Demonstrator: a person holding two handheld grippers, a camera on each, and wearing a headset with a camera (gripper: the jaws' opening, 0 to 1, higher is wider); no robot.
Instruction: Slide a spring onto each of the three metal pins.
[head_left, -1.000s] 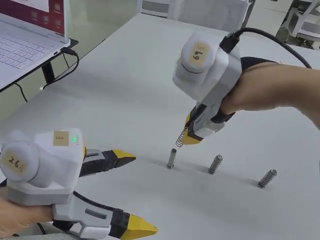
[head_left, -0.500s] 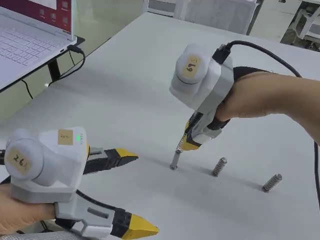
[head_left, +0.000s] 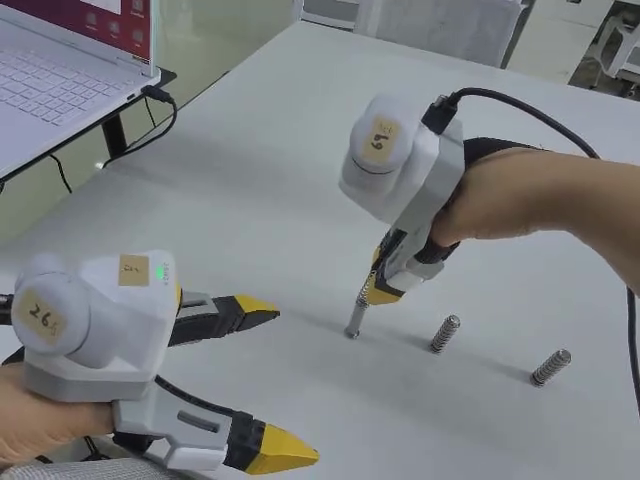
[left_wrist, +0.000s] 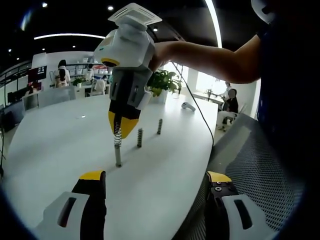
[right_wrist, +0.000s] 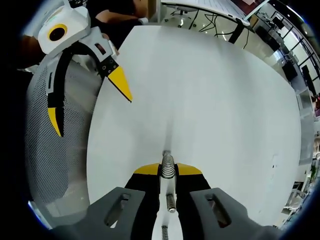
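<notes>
Right tongs (head_left: 373, 292) pinch a spring (head_left: 363, 297) just over the bare pin (head_left: 353, 322); left tongs (head_left: 292, 385) gape wide, empty.

Set in an open office under a dark ceiling (left_wrist: 75, 15), lit by long strip lights (left_wrist: 65, 36). Fronted by a wide white table (head_left: 250, 150). At far left, an open laptop (head_left: 50, 90) on a stand. Farther off, grey chairs (head_left: 430, 25), a potted plant (left_wrist: 162, 82), bright windows (left_wrist: 202, 80).
</notes>
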